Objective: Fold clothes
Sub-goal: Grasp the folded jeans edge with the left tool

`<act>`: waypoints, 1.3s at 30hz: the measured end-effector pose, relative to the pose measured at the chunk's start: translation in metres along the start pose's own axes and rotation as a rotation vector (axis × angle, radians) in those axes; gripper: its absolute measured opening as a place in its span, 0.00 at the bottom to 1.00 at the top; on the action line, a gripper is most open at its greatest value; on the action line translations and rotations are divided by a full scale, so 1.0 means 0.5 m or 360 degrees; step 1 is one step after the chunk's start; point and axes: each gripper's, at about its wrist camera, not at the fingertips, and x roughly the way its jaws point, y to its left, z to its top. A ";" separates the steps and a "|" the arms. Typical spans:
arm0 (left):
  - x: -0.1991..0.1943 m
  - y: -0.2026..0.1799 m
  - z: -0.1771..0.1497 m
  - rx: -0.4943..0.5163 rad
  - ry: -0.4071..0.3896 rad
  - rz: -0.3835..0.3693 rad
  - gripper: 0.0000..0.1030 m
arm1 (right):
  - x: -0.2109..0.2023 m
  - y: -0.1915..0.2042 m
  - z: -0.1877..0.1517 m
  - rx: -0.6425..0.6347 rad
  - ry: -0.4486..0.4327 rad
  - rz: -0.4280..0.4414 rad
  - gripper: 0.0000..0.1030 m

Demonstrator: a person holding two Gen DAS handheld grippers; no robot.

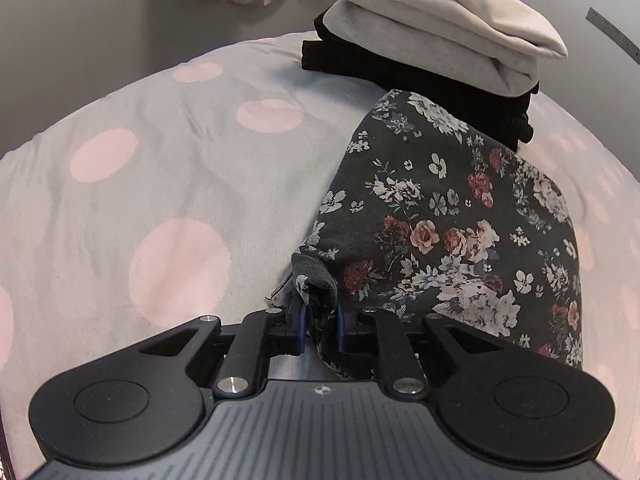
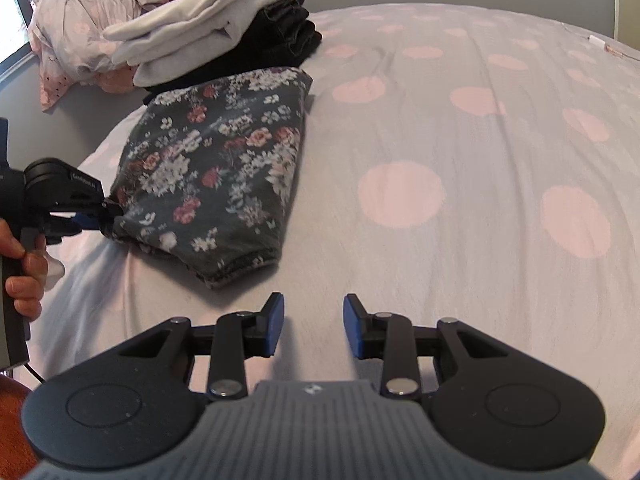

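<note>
A dark floral garment lies folded on the polka-dot bed cover. My left gripper is shut on the garment's near corner, with bunched fabric between the blue pads. In the right wrist view the floral garment lies left of centre and the left gripper pinches its left corner. My right gripper is open and empty, just above the bed cover, a little in front of the garment's near edge.
A stack of folded clothes, light grey over black, stands right behind the floral garment; it also shows in the right wrist view. A crumpled pink pile lies beyond the bed edge at the left.
</note>
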 end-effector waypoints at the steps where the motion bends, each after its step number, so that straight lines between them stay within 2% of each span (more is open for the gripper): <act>1: -0.007 0.006 0.000 -0.0022 -0.0009 -0.0007 0.23 | -0.001 -0.002 -0.002 -0.0001 0.0003 -0.0002 0.35; 3: -0.022 0.017 -0.001 -0.0071 -0.0012 0.0021 0.41 | -0.004 -0.005 -0.003 -0.0001 -0.0002 -0.0016 0.35; 4: -0.030 0.023 0.000 -0.0100 -0.0013 0.0054 0.55 | -0.006 -0.006 -0.003 -0.0001 -0.0007 -0.0024 0.35; 5: -0.038 0.029 0.000 -0.0129 -0.0019 0.0068 0.56 | -0.007 -0.007 -0.002 0.0001 -0.0012 -0.0033 0.35; 10: -0.081 0.057 0.009 -0.0246 -0.0193 0.0000 0.55 | -0.011 0.001 0.005 0.0012 -0.0042 -0.0058 0.35; 12: -0.098 0.061 0.014 -0.0265 -0.0295 -0.0033 0.55 | -0.009 0.004 0.013 0.0033 -0.0055 -0.0038 0.35; 14: -0.101 0.062 0.021 -0.0260 -0.0329 -0.0089 0.54 | -0.006 0.006 0.023 0.0053 -0.0070 -0.0008 0.36; 16: -0.087 0.056 0.027 -0.0221 -0.0292 -0.0129 0.54 | 0.001 0.009 0.036 0.0072 -0.0085 0.0021 0.36; 20: -0.045 0.037 0.033 -0.0127 -0.0176 -0.0105 0.49 | 0.028 0.014 0.068 0.0123 -0.0091 0.0087 0.38; 25: 0.010 0.033 0.028 -0.0096 -0.0040 -0.0053 0.49 | 0.082 0.016 0.120 0.0222 -0.0105 0.0153 0.39; 29: 0.029 0.033 0.021 -0.0089 -0.0016 -0.0054 0.51 | 0.139 0.008 0.143 0.0319 -0.0061 0.0220 0.41; 33: 0.040 0.033 0.019 -0.0097 -0.0017 -0.0064 0.51 | 0.190 -0.022 0.134 0.0556 -0.0007 0.0387 0.44; 35: 0.044 0.031 0.019 -0.0102 -0.0022 -0.0070 0.51 | 0.202 -0.027 0.132 0.0604 -0.0012 0.0450 0.45; 39: 0.041 0.023 0.016 -0.0091 -0.0038 -0.0066 0.51 | 0.205 -0.025 0.139 0.0622 -0.0014 0.0480 0.30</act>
